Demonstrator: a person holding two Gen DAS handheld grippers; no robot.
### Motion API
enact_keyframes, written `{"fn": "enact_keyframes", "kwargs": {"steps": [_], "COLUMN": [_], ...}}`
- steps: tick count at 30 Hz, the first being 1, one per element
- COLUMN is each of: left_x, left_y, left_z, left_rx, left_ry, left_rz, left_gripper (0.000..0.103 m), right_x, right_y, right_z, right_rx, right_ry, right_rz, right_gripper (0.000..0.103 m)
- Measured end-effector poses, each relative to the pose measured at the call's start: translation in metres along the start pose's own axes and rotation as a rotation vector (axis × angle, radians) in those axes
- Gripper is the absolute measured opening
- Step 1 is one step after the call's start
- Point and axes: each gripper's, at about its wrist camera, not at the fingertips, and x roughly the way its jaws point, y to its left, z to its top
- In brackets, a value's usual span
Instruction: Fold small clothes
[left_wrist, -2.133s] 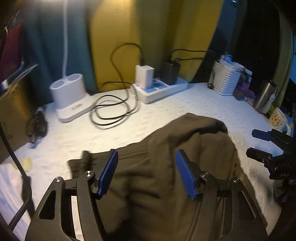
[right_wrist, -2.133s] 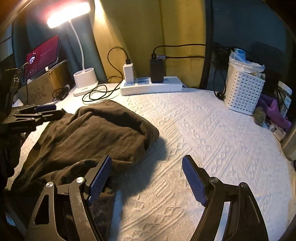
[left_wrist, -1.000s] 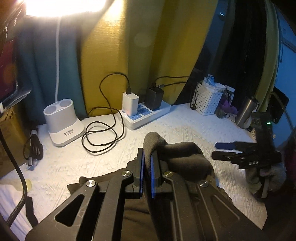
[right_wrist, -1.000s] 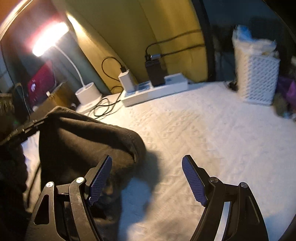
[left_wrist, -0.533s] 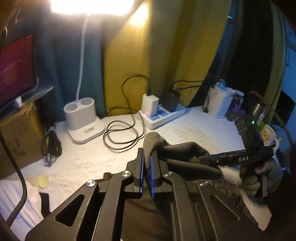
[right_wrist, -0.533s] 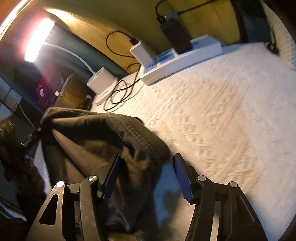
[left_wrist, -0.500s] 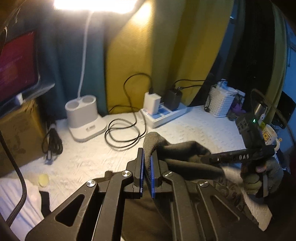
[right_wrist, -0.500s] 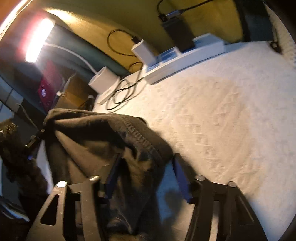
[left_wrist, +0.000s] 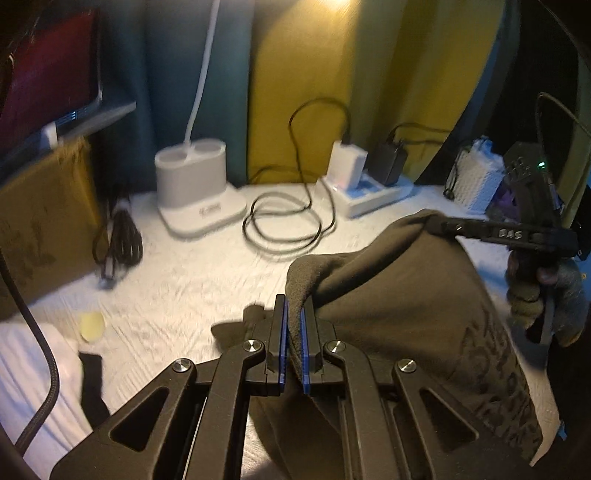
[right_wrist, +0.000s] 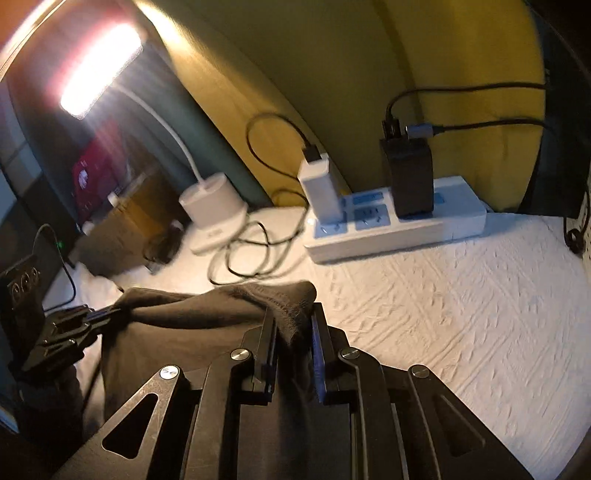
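Note:
A dark olive-brown garment (left_wrist: 399, 295) hangs stretched between both grippers above the white textured bedcover (right_wrist: 461, 302). In the left wrist view my left gripper (left_wrist: 293, 306) is shut on one corner of its edge. My right gripper (right_wrist: 291, 314) has the other corner (right_wrist: 291, 295) of the garment between its blue pads; its jaws are closing and press on the cloth. The right gripper (left_wrist: 439, 225) also shows in the left wrist view, held by a gloved hand (left_wrist: 546, 295). The left gripper (right_wrist: 114, 314) shows at the left of the right wrist view, pinching the cloth.
At the back stand a white power strip (right_wrist: 399, 229) with two chargers, a coiled black cable (left_wrist: 288, 225) and a white lamp base (left_wrist: 195, 188). A white basket (left_wrist: 476, 184) is at the far right. A cardboard box (left_wrist: 40, 221) bounds the left.
The right jaws have come together on the garment's edge. Both grippers have shifted, and the garment now hangs taut between them. The left gripper has kept its grip.

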Motion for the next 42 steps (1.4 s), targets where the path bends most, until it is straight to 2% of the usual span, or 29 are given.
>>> {"fn": "enact_keyframes", "kwargs": {"steps": [1,2,3,4,8,10,11,12,14,17,24,25,26,29,36,39,42], "left_x": [0.003,0.005,0.005,0.005,-0.002,-0.005,-0.006,-0.006,-0.005,-0.003,-0.006,-0.006,-0.005,-0.005,-0.001,0.005,0.013], "left_y": [0.003,0.005,0.006,0.008,0.011,0.007,0.006,0.005,0.003,0.005,0.010,0.010,0.010,0.011,0.014,0.020,0.024], "left_z": [-0.003,-0.005,-0.006,-0.007,-0.005,-0.005,-0.005,-0.005,-0.007,-0.010,-0.016,-0.017,-0.016,-0.015,-0.012,-0.012,-0.015], "left_rx": [-0.002,-0.004,-0.008,-0.013,-0.038,-0.025,-0.018,-0.012,-0.001,0.002,-0.008,-0.008,-0.008,-0.010,-0.012,-0.028,-0.037], "left_ry": [0.008,0.013,0.016,0.016,-0.003,-0.011,-0.012,-0.011,-0.002,0.009,0.014,0.014,0.015,0.013,0.015,0.028,0.047], "left_rz": [0.013,0.019,0.018,0.019,-0.005,-0.012,-0.012,-0.008,-0.003,-0.001,0.003,0.002,0.002,0.001,0.016,0.018,0.030], "left_gripper": [0.005,0.005,0.005,0.005,0.005,0.005,0.005,0.005,0.005,0.005,0.005,0.005,0.005,0.005,0.005,0.005,0.005], "right_x": [0.001,-0.001,-0.005,-0.009,-0.028,-0.034,-0.033,-0.029,-0.014,0.002,0.003,0.004,0.006,0.015,0.007,0.022,0.046], "right_y": [-0.001,-0.001,-0.002,-0.003,-0.018,-0.025,-0.032,-0.038,-0.046,-0.047,-0.034,-0.031,-0.025,-0.019,-0.004,-0.003,-0.011], "right_z": [-0.001,-0.003,-0.004,-0.005,-0.008,-0.012,-0.016,-0.019,-0.026,-0.037,-0.049,-0.050,-0.051,-0.048,0.004,0.011,0.002], "right_rx": [-0.005,-0.022,-0.040,-0.052,-0.028,0.012,0.058,0.102,0.185,0.220,0.251,0.243,0.227,0.179,-0.040,-0.131,-0.172], "right_ry": [0.004,-0.010,-0.030,-0.051,-0.075,-0.069,-0.051,-0.025,0.041,0.102,0.129,0.131,0.128,0.138,0.038,0.049,0.120], "right_rz": [0.000,-0.025,-0.064,-0.103,-0.167,-0.154,-0.120,-0.072,-0.001,0.015,0.061,0.063,0.057,0.040,-0.057,-0.104,-0.170], "right_gripper": [0.030,0.059,0.076,0.087,0.087,0.087,0.086,0.085,0.057,0.047,0.045,0.038,0.019,0.007,0.007,0.007,0.006]}}
